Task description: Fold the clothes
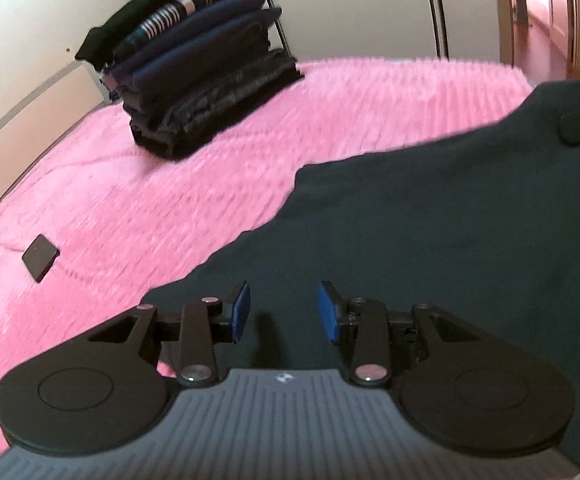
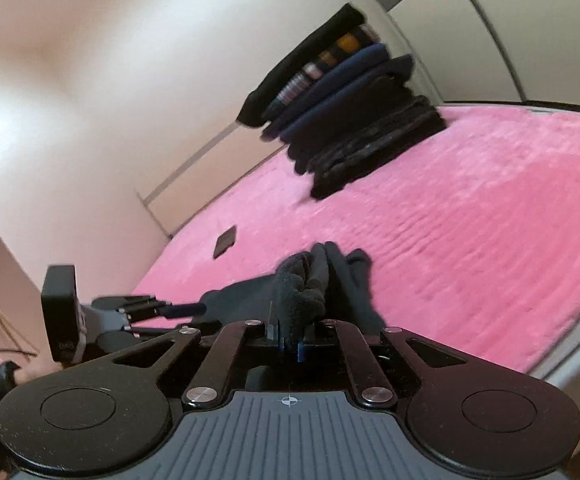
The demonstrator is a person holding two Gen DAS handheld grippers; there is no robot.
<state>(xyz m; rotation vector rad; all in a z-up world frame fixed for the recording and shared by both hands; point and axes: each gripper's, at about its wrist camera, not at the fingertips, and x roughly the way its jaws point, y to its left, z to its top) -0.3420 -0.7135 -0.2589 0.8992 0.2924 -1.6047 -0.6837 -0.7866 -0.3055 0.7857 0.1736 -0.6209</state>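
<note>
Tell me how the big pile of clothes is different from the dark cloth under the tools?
The tall stack of folded dark clothes is folded and piled in many layers; the dark teal garment is one loose piece, spread on the pink fuzzy blanket. The stack shows stripes and an orange patch; the garment looks plain. No tool touches the stack; the right tool pinches the garment's bunched fabric. Both sit on the blanket.
</note>
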